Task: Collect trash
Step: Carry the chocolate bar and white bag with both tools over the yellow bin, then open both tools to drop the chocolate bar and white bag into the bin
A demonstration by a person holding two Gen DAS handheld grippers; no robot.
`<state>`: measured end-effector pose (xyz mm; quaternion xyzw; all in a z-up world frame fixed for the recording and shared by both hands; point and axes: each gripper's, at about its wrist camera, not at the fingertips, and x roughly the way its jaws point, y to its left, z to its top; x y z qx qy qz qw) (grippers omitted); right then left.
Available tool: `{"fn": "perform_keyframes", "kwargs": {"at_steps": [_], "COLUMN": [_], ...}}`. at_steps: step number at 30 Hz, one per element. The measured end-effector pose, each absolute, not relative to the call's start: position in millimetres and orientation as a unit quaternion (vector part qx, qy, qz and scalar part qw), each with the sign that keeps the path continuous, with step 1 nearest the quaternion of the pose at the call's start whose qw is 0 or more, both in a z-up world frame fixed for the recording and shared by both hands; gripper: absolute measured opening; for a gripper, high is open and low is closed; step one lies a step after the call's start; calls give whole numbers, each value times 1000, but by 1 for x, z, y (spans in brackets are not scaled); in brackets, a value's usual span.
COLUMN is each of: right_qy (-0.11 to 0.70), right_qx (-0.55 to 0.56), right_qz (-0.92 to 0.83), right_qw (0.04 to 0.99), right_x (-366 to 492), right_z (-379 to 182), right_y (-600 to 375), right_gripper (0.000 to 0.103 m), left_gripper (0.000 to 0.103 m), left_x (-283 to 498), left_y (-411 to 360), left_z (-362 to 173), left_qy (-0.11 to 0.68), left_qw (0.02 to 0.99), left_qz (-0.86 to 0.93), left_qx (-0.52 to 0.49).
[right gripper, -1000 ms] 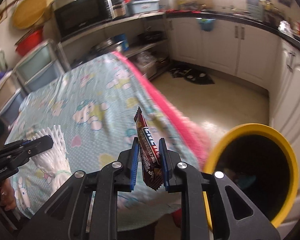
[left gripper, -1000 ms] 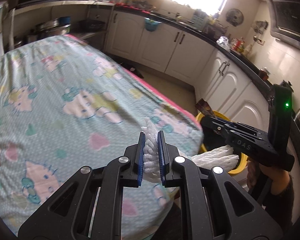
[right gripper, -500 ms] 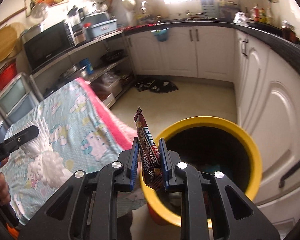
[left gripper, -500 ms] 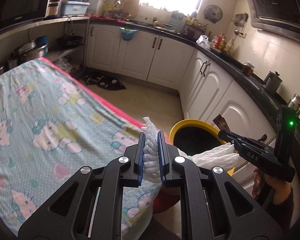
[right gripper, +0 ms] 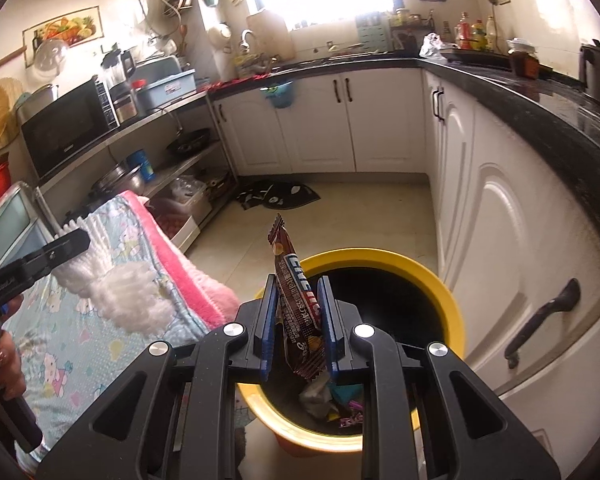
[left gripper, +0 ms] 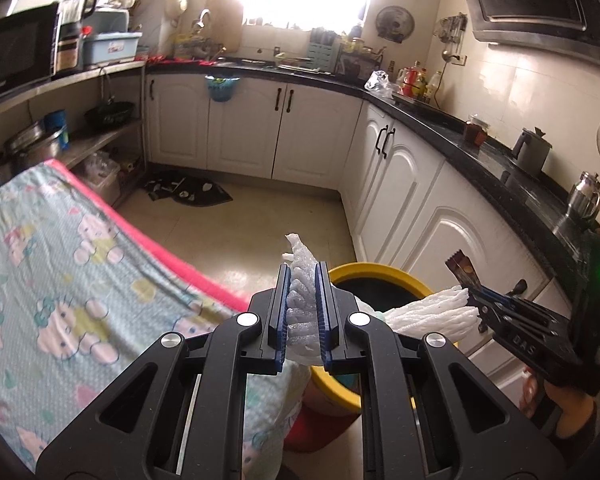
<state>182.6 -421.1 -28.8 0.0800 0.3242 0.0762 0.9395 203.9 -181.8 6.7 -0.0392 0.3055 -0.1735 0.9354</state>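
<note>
Two grips loaded: left gripper (left gripper: 303, 309) clamps white foam net (left gripper: 300, 300) near bin (right gripper: 456, 312) rim, right gripper (right gripper: 299, 322) pinches snack wrapper (right gripper: 298, 304) over its open mouth, past table (left gripper: 60, 280) corner.

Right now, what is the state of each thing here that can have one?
Left hand-held gripper: shut on foam net.
Foam net: held, its free end over the bin.
Right hand-held gripper: shut on wrapper.
Wrapper: held upright above the bin.
Bin: open, trash at the bottom.
Cabinet doors: closed.
</note>
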Motion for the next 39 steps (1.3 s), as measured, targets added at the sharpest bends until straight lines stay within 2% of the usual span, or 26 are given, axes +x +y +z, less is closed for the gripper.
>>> {"fn": "perform_keyframes", "kwargs": {"at_steps": [18,39], "right_qy": [350,401], "right_qx": [102,110], "right_qz": [30,24], "right_qw": [931,909], "right_x": [187,206], "right_z": [-62,-116], "right_y": [-444,-446], "right_gripper": [21,27], "left_gripper": [8,9], "left_x": [252,277], "left_y": [-253,-277], "left_z": [-40,-93], "left_qy": [338,390], "left_qw": [925,904], "left_qz": [-171,-164], "left_qx": [32,61]}}
